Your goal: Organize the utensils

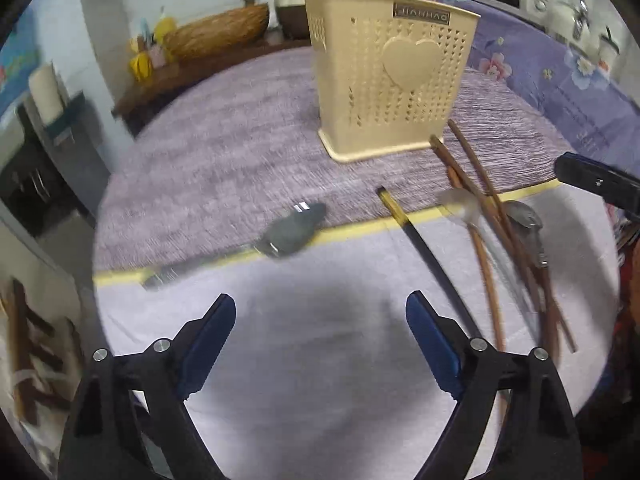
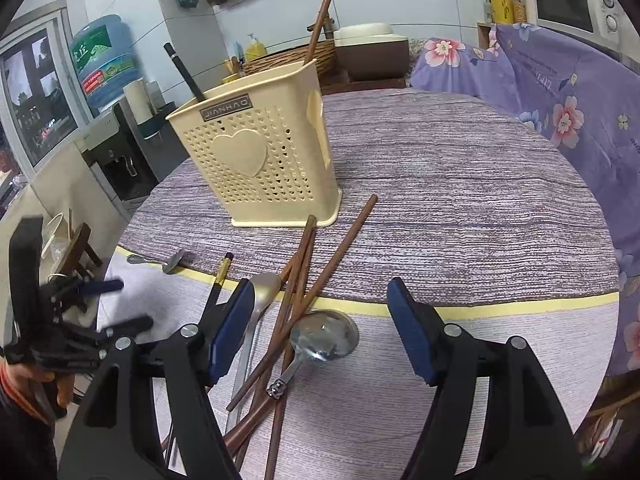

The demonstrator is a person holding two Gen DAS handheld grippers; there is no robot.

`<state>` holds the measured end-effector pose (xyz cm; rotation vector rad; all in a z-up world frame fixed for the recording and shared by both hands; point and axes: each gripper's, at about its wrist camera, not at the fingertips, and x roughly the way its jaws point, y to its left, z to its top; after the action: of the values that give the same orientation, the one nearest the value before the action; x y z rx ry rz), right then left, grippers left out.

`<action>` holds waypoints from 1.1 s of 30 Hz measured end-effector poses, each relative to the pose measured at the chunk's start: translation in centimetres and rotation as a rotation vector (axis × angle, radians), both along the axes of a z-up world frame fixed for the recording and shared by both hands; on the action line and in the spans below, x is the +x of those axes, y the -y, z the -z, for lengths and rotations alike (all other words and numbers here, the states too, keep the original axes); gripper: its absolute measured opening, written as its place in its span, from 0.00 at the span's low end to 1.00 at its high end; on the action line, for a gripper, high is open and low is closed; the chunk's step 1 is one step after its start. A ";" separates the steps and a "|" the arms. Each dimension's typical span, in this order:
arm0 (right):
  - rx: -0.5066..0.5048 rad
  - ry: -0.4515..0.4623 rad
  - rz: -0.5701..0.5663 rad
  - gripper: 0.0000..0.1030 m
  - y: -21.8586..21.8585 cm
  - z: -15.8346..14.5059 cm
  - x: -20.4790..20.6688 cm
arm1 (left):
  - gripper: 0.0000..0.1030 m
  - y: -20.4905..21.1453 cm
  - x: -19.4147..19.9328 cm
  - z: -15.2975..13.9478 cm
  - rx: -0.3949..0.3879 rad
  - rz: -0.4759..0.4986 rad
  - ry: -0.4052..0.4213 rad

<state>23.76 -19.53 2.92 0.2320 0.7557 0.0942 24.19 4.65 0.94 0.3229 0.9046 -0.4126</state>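
2 grippers hung over the round table with fingers spread wide and nothing between them — the left gripper (image 1: 320, 340) above bare cloth, the right gripper (image 2: 320, 328) above a heap of brown chopsticks (image 2: 298, 280) and a round-bowled metal spoon (image 2: 324, 336). Behind stood the cream utensil holder (image 2: 264, 160), with 1 black chopstick (image 2: 184, 72) and 1 brown one upright inside.
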 end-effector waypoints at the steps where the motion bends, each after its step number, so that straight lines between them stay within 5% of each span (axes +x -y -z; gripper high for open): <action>1: 0.004 0.001 0.001 0.67 0.1 0.0 0.0 | 0.82 -0.3 0.4 -0.1 0.026 0.005 0.007; 7: 0.108 -0.025 -0.127 0.65 -1.4 0.1 1.2 | 0.77 -2.4 1.2 0.5 0.022 -0.040 -0.013; 10: 0.244 -0.081 -0.277 0.54 -4.2 0.0 3.2 | 0.77 -3.3 1.5 0.9 0.011 -0.074 -0.013; 13: 0.266 -0.144 -0.352 0.40 -8.1 0.3 5.9 | 0.77 -4.2 1.7 1.0 -0.023 -0.107 -0.020; 21: 0.331 -0.326 -0.267 0.26 -12.9 4.5 11.8 | 0.77 -5.7 0.9 0.9 -0.059 -0.166 0.030; 33: 0.456 -0.364 -0.188 0.05 -13.0 7.4 14.0 | 0.77 -5.6 0.0 2.2 -0.095 -0.160 0.033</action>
<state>37.80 -6.49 -4.44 0.6232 1.1141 0.4128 24.23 10.22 -1.27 0.1681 0.8687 -0.3003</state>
